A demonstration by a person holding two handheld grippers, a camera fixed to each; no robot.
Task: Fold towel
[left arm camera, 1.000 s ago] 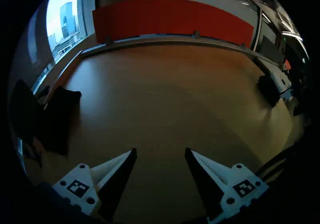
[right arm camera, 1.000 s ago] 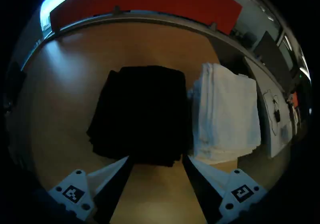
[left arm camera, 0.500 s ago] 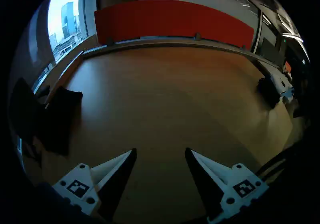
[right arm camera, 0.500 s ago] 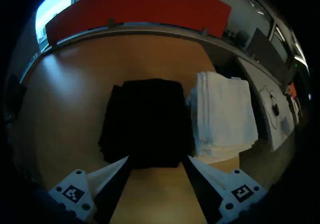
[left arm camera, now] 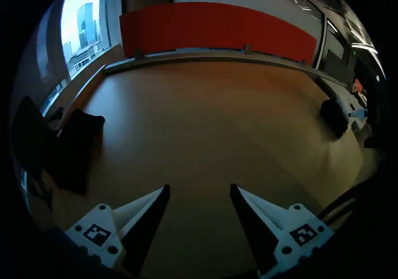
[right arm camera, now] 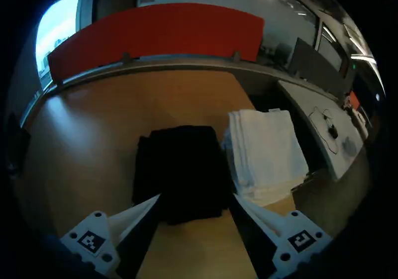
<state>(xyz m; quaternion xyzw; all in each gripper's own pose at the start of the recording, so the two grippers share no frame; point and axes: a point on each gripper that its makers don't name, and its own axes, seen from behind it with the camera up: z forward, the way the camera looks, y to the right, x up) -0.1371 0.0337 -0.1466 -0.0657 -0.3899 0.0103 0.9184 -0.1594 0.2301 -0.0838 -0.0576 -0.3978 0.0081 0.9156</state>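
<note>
The right tongs (right arm camera: 195, 197) hover spread and empty at the near edge of the black towel stack (right arm camera: 179, 169), which lies folded on the table (right arm camera: 84, 130) with a white towel stack (right arm camera: 266, 152) just beside its right edge, apparently sorted by colour. The left tongs (left arm camera: 199, 187), likewise spread and empty, face bare table well left of the black towel stack, seemingly kept free for folding.

The fingers (right arm camera: 130, 218) partly hide the black towel's (right arm camera: 179, 172) near edge.

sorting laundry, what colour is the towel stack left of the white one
Black towel stack, clearest in the right gripper view.
</note>
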